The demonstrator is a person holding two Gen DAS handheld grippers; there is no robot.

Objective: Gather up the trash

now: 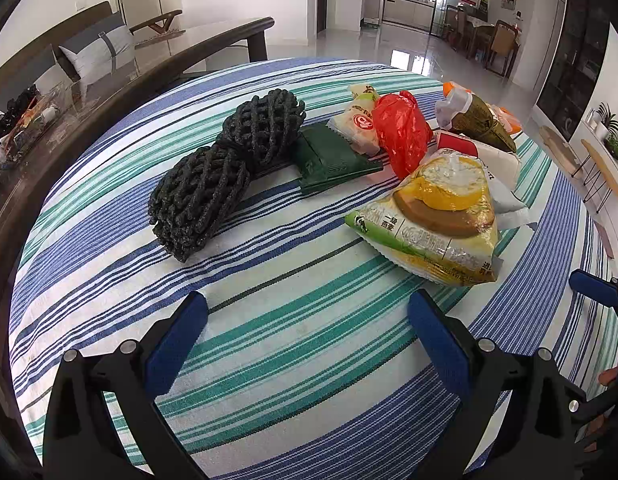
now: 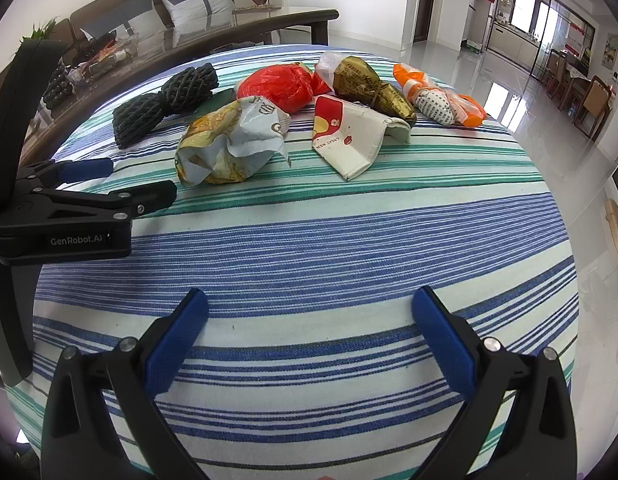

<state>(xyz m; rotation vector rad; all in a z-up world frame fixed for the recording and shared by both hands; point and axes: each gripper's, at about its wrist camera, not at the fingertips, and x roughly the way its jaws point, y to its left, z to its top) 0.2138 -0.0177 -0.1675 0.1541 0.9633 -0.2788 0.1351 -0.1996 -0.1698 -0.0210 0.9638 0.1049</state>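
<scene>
Both spread, gripping nothing: left tool (image 1: 308, 306), right tool (image 2: 309, 302); trash strewn across far surface (image 2: 309, 232); best to start with nearest yellow-green wrapper (image 1: 429, 216); pinch a crumpled fold, lift clear.

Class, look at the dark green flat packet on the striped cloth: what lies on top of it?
On the dark green packet, the black foam net overlaps its left edge; a white wrapper and red plastic bag cover its far corner. Anything beneath stays hidden.

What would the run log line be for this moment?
left gripper: open, empty | right gripper: open, empty | trash: black foam net, snack bag, red bag on tablecloth
</scene>
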